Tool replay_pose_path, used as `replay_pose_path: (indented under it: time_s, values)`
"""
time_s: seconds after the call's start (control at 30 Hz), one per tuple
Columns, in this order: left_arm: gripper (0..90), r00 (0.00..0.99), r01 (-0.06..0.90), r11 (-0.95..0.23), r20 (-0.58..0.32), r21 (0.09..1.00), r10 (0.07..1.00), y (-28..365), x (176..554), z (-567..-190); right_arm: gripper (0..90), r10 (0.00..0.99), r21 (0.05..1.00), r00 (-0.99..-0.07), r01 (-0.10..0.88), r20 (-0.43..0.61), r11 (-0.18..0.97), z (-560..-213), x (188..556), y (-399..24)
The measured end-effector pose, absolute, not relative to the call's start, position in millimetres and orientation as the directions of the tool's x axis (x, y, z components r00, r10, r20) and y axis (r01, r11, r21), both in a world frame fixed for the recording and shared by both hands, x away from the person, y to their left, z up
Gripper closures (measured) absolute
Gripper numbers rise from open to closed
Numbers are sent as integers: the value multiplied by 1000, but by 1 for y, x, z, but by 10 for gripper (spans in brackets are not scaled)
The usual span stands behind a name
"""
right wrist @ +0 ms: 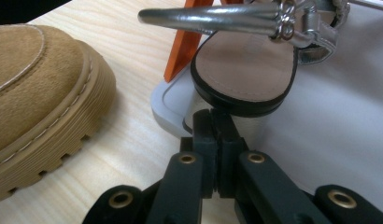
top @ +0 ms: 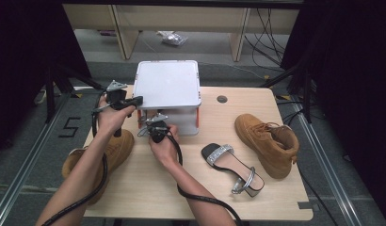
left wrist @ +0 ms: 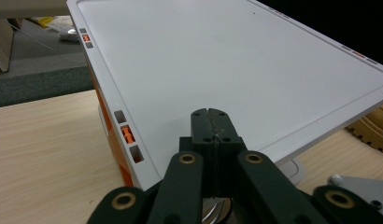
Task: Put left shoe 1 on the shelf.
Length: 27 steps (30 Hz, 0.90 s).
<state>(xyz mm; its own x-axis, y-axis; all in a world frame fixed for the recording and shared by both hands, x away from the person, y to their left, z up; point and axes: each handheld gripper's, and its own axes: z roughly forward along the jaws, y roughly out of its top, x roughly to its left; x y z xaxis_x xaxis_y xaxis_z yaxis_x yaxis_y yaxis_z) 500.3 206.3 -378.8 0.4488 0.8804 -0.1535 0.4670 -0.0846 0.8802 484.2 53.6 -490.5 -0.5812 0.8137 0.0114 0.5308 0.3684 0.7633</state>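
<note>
We read this step as nudging a sandal (right wrist: 248,74) deeper onto the lower tray (right wrist: 320,116) of the white rack (top: 167,84) while the other hand steadies it. The sandal lies heel toward us on that tray, beside an orange post (right wrist: 182,46). Its metal heel sticks out sideways above.

The right gripper (right wrist: 216,116) has its jaws together with nothing between them, and its tip sits right at the sandal's back edge. The left gripper (left wrist: 213,116), also closed and empty, rests over the rack's top plate (left wrist: 227,60), near its front corner.

To do it well, we would push low and straight along the sole (not up at the strap), so the sandal slides rather than twists against the post. We would press down lightly with the left so the rack doesn't skate across the table (top: 148,188). The boot (right wrist: 35,93) sits near the right hand, so we would mind the elbow room.
</note>
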Motion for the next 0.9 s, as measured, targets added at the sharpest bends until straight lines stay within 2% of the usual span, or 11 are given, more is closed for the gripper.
replay_pose_path:
  time_s: [0.43,0.47,0.53,0.73,0.9]
  values:
    - [897,448,469,-84,-154,879,881,206,500,-379,895,809,765,-588,514,-14,387,-497,492,60]
    - [897,448,468,-84,-154,880,881,206,500,-379,900,817,755,-576,546,23,364,-497,490,62]
    - [897,447,468,-84,-154,880,881,207,500,-379,897,809,765,-588,522,4,376,-499,492,62]
    - [897,447,466,-84,-153,881,881,206,500,-379,855,804,771,-595,507,-11,386,-497,491,61]
    - [897,446,465,-89,-146,881,883,206,500,-379,762,786,760,-618,517,14,393,-484,483,49]
